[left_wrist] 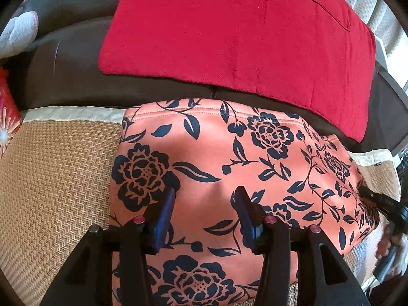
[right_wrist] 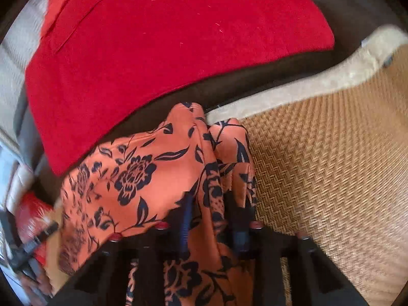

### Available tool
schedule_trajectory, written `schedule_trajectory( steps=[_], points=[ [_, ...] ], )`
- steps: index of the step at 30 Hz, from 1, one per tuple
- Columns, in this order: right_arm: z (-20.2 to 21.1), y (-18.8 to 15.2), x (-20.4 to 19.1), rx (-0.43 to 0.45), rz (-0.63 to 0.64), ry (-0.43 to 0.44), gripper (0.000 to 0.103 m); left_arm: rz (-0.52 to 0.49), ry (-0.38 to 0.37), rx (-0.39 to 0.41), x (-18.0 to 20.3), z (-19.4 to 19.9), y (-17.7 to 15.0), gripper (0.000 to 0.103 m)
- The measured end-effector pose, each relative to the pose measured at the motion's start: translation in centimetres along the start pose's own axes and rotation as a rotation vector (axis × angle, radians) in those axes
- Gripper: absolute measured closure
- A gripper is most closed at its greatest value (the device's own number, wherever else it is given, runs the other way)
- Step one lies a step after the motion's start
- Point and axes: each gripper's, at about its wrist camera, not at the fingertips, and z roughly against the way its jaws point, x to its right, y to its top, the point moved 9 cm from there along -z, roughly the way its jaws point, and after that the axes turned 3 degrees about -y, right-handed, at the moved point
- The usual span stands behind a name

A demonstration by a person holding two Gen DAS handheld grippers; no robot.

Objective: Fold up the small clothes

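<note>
A salmon-orange garment with dark navy flowers (left_wrist: 209,158) lies spread on a woven tan mat (left_wrist: 56,178). My left gripper (left_wrist: 206,196) is open, its blue-padded fingers hovering over the garment's middle and holding nothing. My right gripper (right_wrist: 207,204) is shut on a bunched fold of the garment (right_wrist: 211,183) at its right edge and lifts it off the mat. The cloth drapes over the right fingers and hides their tips. The right gripper also shows at the right edge of the left wrist view (left_wrist: 382,201).
A red cushion (left_wrist: 237,33) leans on the dark brown sofa back (left_wrist: 66,76) just behind the garment. A red patterned box (left_wrist: 6,117) stands at the far left. The mat's cream border (right_wrist: 293,94) runs along the back.
</note>
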Motion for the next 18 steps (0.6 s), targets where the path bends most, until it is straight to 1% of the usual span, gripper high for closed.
schedule_trajectory(
  steps=[1, 3, 5, 7, 9, 10, 11, 12, 13, 14, 16, 18],
  points=[
    [0.6, -0.2, -0.5, -0.002, 0.009, 0.017, 0.096, 0.003, -0.002, 0.001, -0.1, 0.2, 0.0, 0.053],
    [2.7, -0.8, -1.6, 0.022, 0.036, 0.027, 0.096, 0.008, -0.002, 0.006, -0.5, 0.7, 0.0, 0.053],
    [4.4, -1.8, -2.5, 0.035, 0.070, 0.023, 0.096, 0.014, 0.000, 0.012, -0.8, 1.1, 0.0, 0.053],
    [5.7, -2.5, -2.7, 0.047, 0.072, 0.002, 0.096, 0.025, -0.002, 0.019, -1.1, 1.4, 0.0, 0.053],
    [6.2, -3.0, -1.6, 0.054, 0.035, -0.018, 0.096, 0.032, -0.001, 0.021, -1.4, 1.5, 0.0, 0.053],
    [6.1, -3.3, -0.8, 0.045, 0.013, -0.042, 0.096, 0.033, 0.003, 0.019, -1.5, 1.5, 0.0, 0.053],
    [5.1, -3.8, 0.4, 0.018, -0.019, -0.072, 0.096, 0.034, 0.009, 0.011, -1.7, 1.2, -0.1, 0.053],
    [4.4, -4.1, 1.1, -0.007, -0.041, -0.080, 0.096, 0.033, 0.014, 0.004, -1.8, 1.0, -0.2, 0.053],
    [3.5, -4.2, 1.5, -0.024, -0.067, -0.073, 0.096, 0.031, 0.022, -0.012, -2.0, 0.5, -0.4, 0.053],
    [3.1, -4.1, 1.8, -0.019, -0.089, -0.057, 0.094, 0.028, 0.032, -0.027, -2.2, 0.2, -0.6, 0.053],
    [4.0, -3.2, 1.8, -0.004, -0.135, -0.008, 0.092, 0.030, 0.058, -0.060, -2.7, -0.5, -1.1, 0.053],
    [5.5, -2.2, 1.7, 0.038, -0.168, 0.040, 0.090, 0.031, 0.073, -0.068, -3.0, -0.8, -1.2, 0.053]
  ],
)
